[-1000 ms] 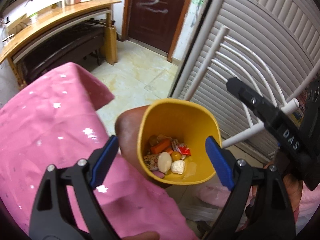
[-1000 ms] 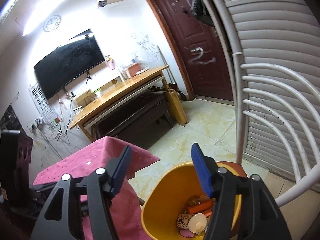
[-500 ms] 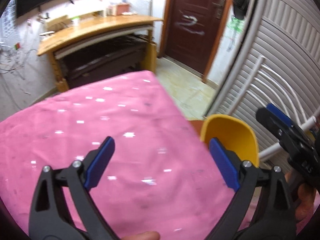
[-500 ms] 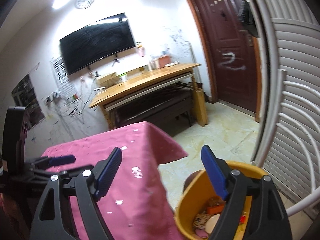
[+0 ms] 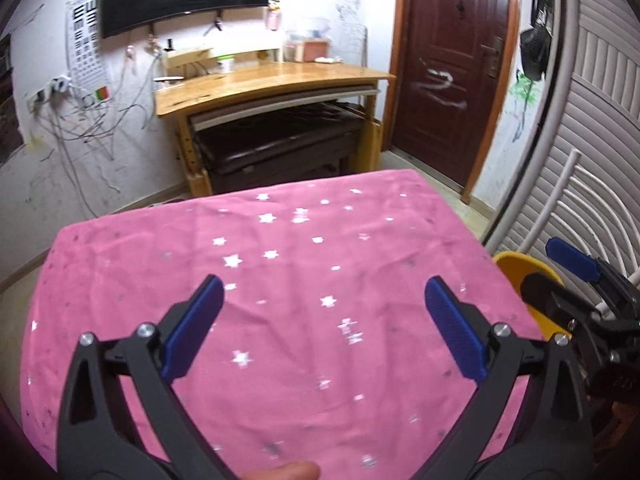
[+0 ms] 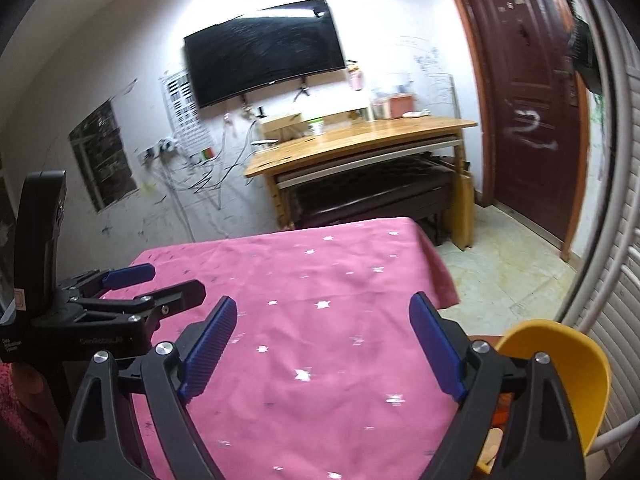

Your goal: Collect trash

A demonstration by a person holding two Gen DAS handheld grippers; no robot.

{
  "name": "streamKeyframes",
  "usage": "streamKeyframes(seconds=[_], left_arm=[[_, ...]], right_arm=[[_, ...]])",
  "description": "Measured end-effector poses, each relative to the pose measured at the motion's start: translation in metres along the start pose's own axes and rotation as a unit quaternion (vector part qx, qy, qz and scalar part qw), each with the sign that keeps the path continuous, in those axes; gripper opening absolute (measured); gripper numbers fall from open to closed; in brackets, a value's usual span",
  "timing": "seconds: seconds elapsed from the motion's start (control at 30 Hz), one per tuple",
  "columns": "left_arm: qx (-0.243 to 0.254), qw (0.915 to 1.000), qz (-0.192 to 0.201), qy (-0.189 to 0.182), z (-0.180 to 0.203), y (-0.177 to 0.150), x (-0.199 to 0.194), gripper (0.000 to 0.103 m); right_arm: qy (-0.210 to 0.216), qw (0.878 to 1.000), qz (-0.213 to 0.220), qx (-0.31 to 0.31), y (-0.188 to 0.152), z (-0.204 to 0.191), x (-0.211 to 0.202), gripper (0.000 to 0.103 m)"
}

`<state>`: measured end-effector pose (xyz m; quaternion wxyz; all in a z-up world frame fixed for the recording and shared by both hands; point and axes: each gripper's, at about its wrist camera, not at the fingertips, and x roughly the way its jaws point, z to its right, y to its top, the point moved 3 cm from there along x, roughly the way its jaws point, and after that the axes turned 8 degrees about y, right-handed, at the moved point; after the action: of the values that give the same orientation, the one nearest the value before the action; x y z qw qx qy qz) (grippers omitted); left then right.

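A yellow bin (image 6: 560,368) stands off the table's right edge; bits of trash (image 6: 494,440) show low inside it. In the left wrist view only the bin's rim (image 5: 520,264) shows. My left gripper (image 5: 320,328) is open and empty above the pink star-patterned tablecloth (image 5: 280,264). My right gripper (image 6: 324,352) is open and empty above the cloth's right part (image 6: 320,280), just left of the bin. The left gripper also shows in the right wrist view (image 6: 132,284), and the right gripper in the left wrist view (image 5: 560,272).
A white metal chair frame (image 5: 568,208) and slatted shutter (image 5: 600,112) stand to the right behind the bin. A wooden desk (image 5: 272,84) with a dark bench under it stands beyond the table. A brown door (image 5: 448,60) is at the back right.
Both grippers have swung left and up, away from the bin and over the pink table. The trash-filled bin has slid to the right edge of both views. Both stayed open.
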<state>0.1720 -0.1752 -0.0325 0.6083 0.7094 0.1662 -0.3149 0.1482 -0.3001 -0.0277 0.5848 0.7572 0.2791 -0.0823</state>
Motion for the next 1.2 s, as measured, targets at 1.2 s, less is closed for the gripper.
streamKeyframes(seconds=[1.2], left_arm=[[-0.07,0.9962,0.016,0.048,-0.109,-0.043,-0.048,0.096]], right_arm=[[0.035,0.997,-0.025,-0.06,-0.013,-0.095,0.021,0.085]])
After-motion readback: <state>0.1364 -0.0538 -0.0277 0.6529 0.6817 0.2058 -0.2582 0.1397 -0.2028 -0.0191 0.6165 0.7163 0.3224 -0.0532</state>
